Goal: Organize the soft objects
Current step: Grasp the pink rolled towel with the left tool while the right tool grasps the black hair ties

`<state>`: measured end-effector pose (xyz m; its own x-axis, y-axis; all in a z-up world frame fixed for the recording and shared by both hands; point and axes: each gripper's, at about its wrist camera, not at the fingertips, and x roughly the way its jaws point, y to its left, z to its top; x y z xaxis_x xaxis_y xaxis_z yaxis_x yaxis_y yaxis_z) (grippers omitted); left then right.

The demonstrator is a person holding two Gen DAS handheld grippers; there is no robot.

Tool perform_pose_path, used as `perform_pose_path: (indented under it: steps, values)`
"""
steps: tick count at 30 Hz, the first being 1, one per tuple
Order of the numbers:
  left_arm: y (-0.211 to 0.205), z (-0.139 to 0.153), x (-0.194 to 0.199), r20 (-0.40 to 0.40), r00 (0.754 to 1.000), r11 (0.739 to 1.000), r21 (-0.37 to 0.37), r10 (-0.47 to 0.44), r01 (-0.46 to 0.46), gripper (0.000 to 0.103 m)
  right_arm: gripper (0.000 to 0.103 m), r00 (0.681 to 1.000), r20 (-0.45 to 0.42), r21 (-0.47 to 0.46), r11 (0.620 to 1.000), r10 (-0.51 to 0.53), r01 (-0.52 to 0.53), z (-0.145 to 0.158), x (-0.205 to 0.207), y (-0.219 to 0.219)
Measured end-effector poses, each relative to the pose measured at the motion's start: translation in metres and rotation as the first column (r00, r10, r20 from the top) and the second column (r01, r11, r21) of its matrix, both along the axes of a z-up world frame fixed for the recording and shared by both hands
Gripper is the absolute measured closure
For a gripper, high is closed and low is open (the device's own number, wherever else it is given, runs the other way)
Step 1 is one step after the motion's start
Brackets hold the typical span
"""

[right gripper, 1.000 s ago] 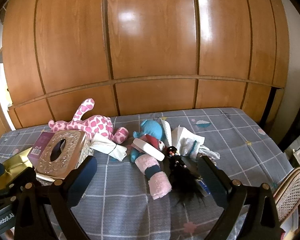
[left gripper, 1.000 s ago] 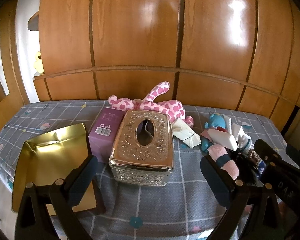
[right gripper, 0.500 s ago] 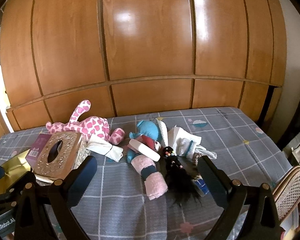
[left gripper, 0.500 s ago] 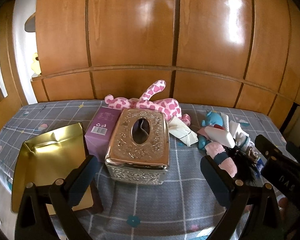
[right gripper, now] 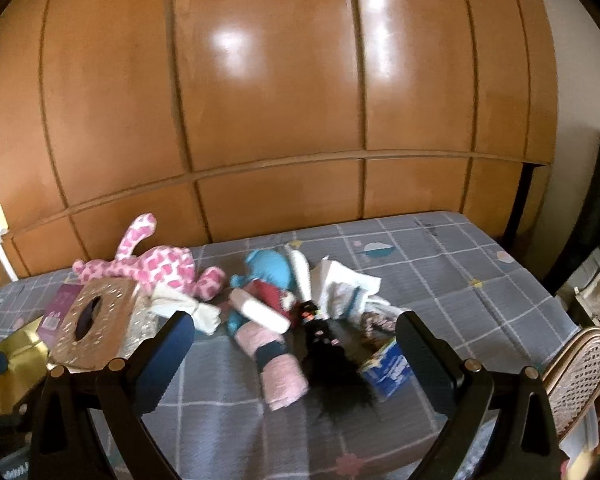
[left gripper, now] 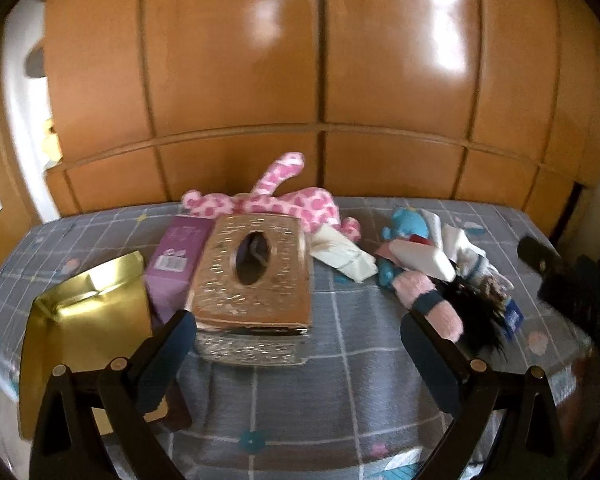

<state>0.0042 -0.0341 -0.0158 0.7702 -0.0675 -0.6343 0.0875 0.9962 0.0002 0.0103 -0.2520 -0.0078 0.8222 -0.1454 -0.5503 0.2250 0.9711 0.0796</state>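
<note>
Left gripper [left gripper: 300, 344]: wide apart, empty, above tissue box [left gripper: 256, 272].
Right gripper [right gripper: 296, 340]: wide apart, empty, above pink towel roll [right gripper: 276, 364].

Both wrist views look forward over table [left gripper: 340, 360] toward wooden panelling [right gripper: 280, 120]; shared: pink plush [left gripper: 300, 204], tissue box [right gripper: 96, 320].

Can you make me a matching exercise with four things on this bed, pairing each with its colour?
Things:
1. spotted plush toy
2. tissue box cover
3. carton beside it
4. small plush in the pile

Colours:
A. blue
B. purple
C. pink and white
D. gold

Pairs: 1-C, 2-D, 3-B, 4-A
</note>
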Motion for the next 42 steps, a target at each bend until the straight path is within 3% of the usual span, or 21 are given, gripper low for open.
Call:
perform_pose_path:
  steps: [7, 16, 20, 23, 26, 33, 38, 42]
  values:
    - [-0.026, -0.008, 0.01, -0.032, 0.985, 0.986, -0.004, -0.167, 0.167, 0.0, 0.001, 0.995, -0.019, 0.061, 0.994, -0.095, 0.096, -0.006, 0.011, -0.058]
    - [-0.08, -0.037, 0.04, -0.196, 0.909, 0.93, -0.079, -0.367, 0.358, 0.002, 0.0, 0.98, -0.075, 0.121, 0.974, -0.185, 0.193, -0.04, 0.031, -0.13]
    - [-0.111, -0.058, 0.052, -0.266, 0.869, 0.908, -0.068, -0.417, 0.414, 0.014, 0.0, 0.977, -0.092, 0.166, 0.965, -0.192, 0.205, -0.06, 0.037, -0.149]
    - [-0.127, -0.075, 0.066, -0.316, 0.846, 0.901, -0.082, -0.43, 0.427, 0.021, 0.0, 0.98, -0.079, 0.223, 0.955, -0.185, 0.198, -0.062, 0.035, -0.156]
    - [-0.136, -0.094, 0.086, -0.362, 0.838, 0.912, -0.123, -0.408, 0.391, 0.032, 0.0, 0.982, -0.054, 0.248, 0.951, -0.18, 0.188, -0.062, 0.032, -0.157]
    - [-0.159, -0.121, 0.121, -0.408, 0.837, 0.931, -0.174, -0.364, 0.32, 0.034, 0.0, 0.986, -0.033, 0.255, 0.952, -0.166, 0.169, -0.06, 0.033, -0.153]
    - [-0.174, -0.138, 0.142, -0.417, 0.845, 0.942, -0.143, -0.335, 0.303, 0.035, 0.001, 0.987, -0.041, 0.245, 0.956, -0.156, 0.161, -0.061, 0.034, -0.151]
    - [-0.17, -0.152, 0.15, -0.436, 0.829, 0.937, -0.189, -0.349, 0.295, 0.059, 0.006, 0.988, -0.054, 0.216, 0.964, -0.144, 0.153, -0.061, 0.037, -0.147]
